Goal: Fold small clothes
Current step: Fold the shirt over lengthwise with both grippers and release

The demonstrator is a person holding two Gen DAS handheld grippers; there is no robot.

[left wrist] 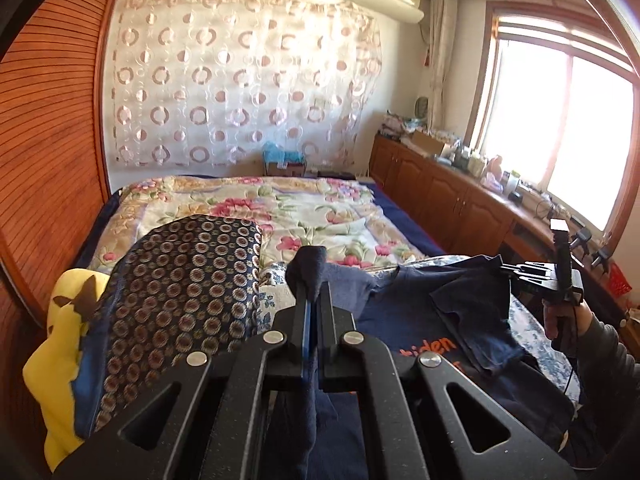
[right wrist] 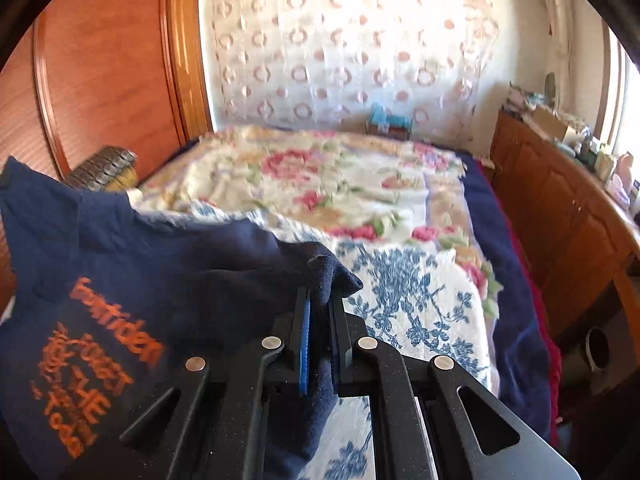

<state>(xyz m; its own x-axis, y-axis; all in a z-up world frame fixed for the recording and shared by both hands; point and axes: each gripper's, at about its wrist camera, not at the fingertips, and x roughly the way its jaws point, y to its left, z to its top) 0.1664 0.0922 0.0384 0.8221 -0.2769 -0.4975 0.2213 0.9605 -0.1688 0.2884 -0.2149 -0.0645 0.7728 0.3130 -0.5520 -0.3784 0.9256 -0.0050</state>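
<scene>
A navy T-shirt (left wrist: 404, 332) with orange print hangs stretched between my two grippers above the bed. My left gripper (left wrist: 314, 280) is shut on one bunched edge of it. My right gripper (right wrist: 324, 292) is shut on another edge; the shirt (right wrist: 132, 280) drapes to its left with the orange lettering showing. In the left wrist view the right gripper (left wrist: 508, 270) shows at the right, held by a hand, with the shirt's sleeve hanging below it.
A floral blanket (left wrist: 304, 216) and a blue-and-white flowered cloth (right wrist: 404, 296) cover the bed. A patterned dark pillow (left wrist: 184, 292) and a yellow cloth (left wrist: 64, 360) lie at the left. Wooden cabinets (left wrist: 448, 196) run along the right under the window.
</scene>
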